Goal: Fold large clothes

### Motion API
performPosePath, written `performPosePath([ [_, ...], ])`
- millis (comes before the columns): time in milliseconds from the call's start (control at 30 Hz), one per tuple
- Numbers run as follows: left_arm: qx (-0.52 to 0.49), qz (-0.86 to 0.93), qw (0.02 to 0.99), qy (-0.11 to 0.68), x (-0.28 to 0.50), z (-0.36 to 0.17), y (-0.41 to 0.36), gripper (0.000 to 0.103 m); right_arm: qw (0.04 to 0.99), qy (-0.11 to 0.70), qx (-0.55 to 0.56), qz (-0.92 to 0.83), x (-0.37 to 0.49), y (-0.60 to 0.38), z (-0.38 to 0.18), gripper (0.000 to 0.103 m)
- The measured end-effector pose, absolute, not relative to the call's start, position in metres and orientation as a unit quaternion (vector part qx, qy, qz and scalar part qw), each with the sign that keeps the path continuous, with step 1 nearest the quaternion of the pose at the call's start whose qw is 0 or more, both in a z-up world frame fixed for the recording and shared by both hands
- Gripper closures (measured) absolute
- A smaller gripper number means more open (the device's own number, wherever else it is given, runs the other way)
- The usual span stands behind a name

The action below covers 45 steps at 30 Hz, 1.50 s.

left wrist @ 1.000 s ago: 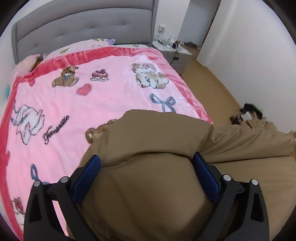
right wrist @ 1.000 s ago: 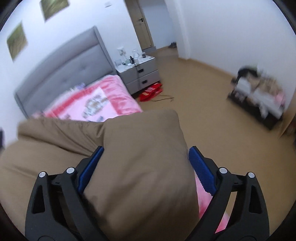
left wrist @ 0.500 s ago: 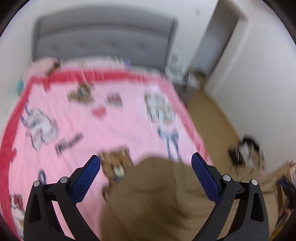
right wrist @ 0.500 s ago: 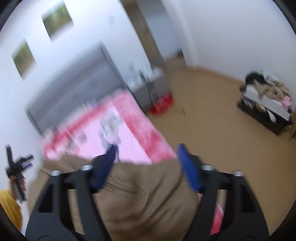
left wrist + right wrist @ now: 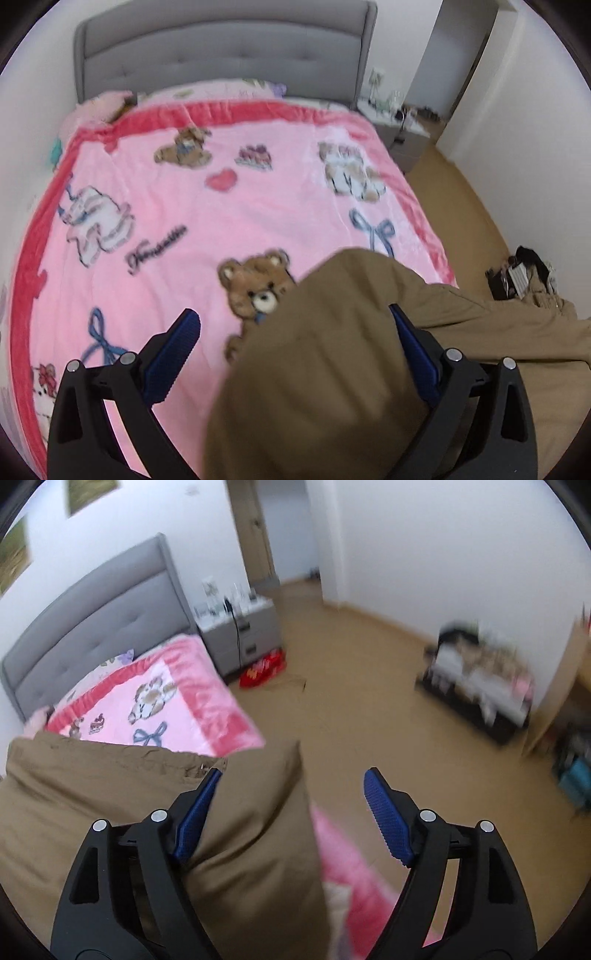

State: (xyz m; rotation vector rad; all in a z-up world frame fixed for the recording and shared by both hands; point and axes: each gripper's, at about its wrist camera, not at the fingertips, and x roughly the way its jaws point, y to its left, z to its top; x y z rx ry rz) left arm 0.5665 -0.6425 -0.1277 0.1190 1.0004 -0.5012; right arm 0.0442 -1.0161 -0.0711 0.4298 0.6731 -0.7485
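A large brown garment [image 5: 332,369] lies at the near end of the bed on the pink blanket [image 5: 184,206]; it also shows in the right wrist view [image 5: 110,805]. My left gripper [image 5: 293,332] is open above it, with a rounded fold of the cloth between the blue pads [image 5: 173,354], not pinched. My right gripper [image 5: 291,794] is open over the garment's right end, whose fold lies beside the left pad [image 5: 195,816]; the right pad is over the floor.
The grey headboard [image 5: 221,48] stands at the far end of the bed. A grey nightstand [image 5: 240,627] stands right of the bed, with a red item [image 5: 262,668] on the floor. A low dark rack of clothes [image 5: 480,686] stands by the right wall.
Both grippers have swung up and settled again. The left one now sits further left, baring the bear print on the blanket. The right one has shifted right, off the fold.
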Motion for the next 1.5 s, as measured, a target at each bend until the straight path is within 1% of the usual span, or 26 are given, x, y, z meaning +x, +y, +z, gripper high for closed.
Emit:
performPosePath([
  [67,0.037,-0.245,0.853,0.458,0.563,-0.115,-0.629,0.005,0.86,0.303,0.165,-0.376,0.033,-1.004,-0.05,0.027],
  [100,0.021,-0.249,0.863,0.439,0.556,-0.102,-0.619,0.005,0.863,0.291,0.142,-0.389,0.026,-0.994,-0.039,0.018],
  [133,0.016,-0.244,0.872,0.424,0.549,-0.093,-0.614,0.005,0.866,0.282,0.128,-0.393,0.022,-0.985,-0.031,0.011],
  [167,0.014,-0.242,0.877,0.415,0.542,-0.086,-0.612,0.005,0.873,0.263,0.107,-0.396,0.015,-0.969,-0.021,0.008],
  [233,0.005,-0.257,0.888,0.381,0.514,-0.066,-0.607,0.005,0.885,0.236,0.067,-0.396,0.008,-0.938,-0.006,0.008],
  [333,0.013,-0.275,0.889,0.365,0.471,-0.049,-0.609,0.005,0.89,0.24,0.02,-0.386,0.012,-0.89,0.009,0.008],
  [433,0.035,-0.282,0.889,0.36,0.422,-0.038,-0.615,0.005,0.89,0.272,0.024,-0.364,0.019,-0.857,0.016,0.008],
  [533,0.022,-0.307,0.878,0.366,0.38,-0.031,-0.613,0.005,0.89,0.293,0.028,-0.347,0.023,-0.828,0.018,0.008],
  [600,0.019,-0.293,0.883,0.365,0.353,-0.026,-0.61,0.005,0.893,0.297,0.032,-0.336,0.02,-0.812,0.019,0.008],
  [667,0.043,-0.278,0.885,0.371,0.33,-0.026,-0.611,0.005,0.892,0.309,0.044,-0.327,0.017,-0.799,0.02,0.008],
  [733,0.089,-0.256,0.888,0.37,0.302,-0.026,-0.616,0.005,0.895,0.312,0.054,-0.315,0.012,-0.788,0.021,0.008],
  [867,0.12,-0.291,0.876,0.365,0.257,-0.021,-0.618,0.005,0.89,0.313,0.053,-0.326,-0.001,-0.769,0.029,0.008],
  [1000,0.136,-0.291,0.883,0.343,0.225,-0.009,-0.617,0.005,0.89,0.312,0.074,-0.325,-0.018,-0.763,0.04,0.008],
  [1133,0.121,-0.279,0.892,0.334,0.201,0.004,-0.609,0.005,0.895,0.299,0.09,-0.318,-0.036,-0.759,0.049,0.008],
  [1300,0.139,-0.284,0.893,0.321,0.187,0.011,-0.616,0.005,0.895,0.305,0.07,-0.318,-0.041,-0.749,0.056,0.008],
  [1500,0.148,-0.293,0.891,0.314,0.174,0.012,-0.62,0.005,0.894,0.307,0.078,-0.318,-0.044,-0.746,0.052,0.008],
])
